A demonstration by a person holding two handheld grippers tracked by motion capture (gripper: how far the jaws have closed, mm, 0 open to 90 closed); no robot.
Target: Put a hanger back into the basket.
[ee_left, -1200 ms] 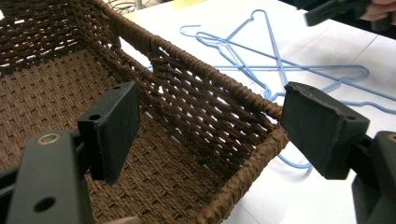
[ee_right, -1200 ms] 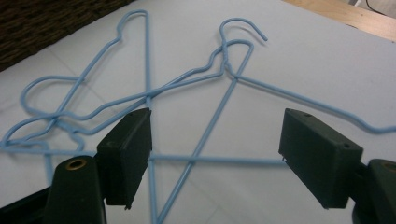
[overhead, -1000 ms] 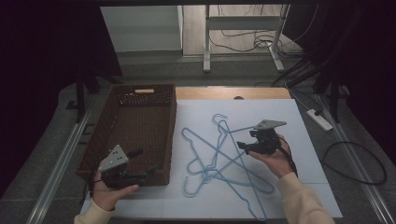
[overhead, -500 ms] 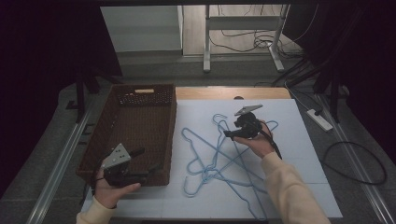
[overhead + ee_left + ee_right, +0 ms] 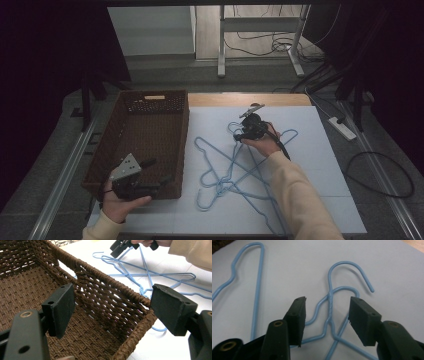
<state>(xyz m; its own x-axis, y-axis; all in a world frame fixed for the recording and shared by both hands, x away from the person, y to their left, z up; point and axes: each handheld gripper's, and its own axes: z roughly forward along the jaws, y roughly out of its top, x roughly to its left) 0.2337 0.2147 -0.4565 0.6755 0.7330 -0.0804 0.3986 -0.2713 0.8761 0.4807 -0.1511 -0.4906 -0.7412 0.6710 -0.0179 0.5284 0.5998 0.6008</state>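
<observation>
My right tongs (image 5: 325, 317) sit low over the far end of the hanger pile (image 5: 245, 167), which lies on the white mat (image 5: 320, 165) just right of the basket (image 5: 145, 145). The jaws have just been closing and now stand half apart, with the twisted neck (image 5: 330, 306) of one hanger between them but not yet pinched; neither pad touches the wire. My left tongs (image 5: 112, 312) hang wide apart over the near right corner of the basket, holding nothing. What worries me is the tangle: two hooks (image 5: 348, 272) lie one inside the other right at the neck, and the wires cross farther back toward me, so if I clamp and lift here I expect a second hanger to ride up with the first, then drop off or drag the rest across the mat. The wire is thin and smooth, so a pinch slightly off the twist could let it spin or slip out of the pads. Swinging a long hanger toward the basket, I could also snag its rim or knock my left tongs. I can read no brand or writing anywhere; the pale tag (image 5: 154, 97) on the basket's far wall is too small to make out.
</observation>
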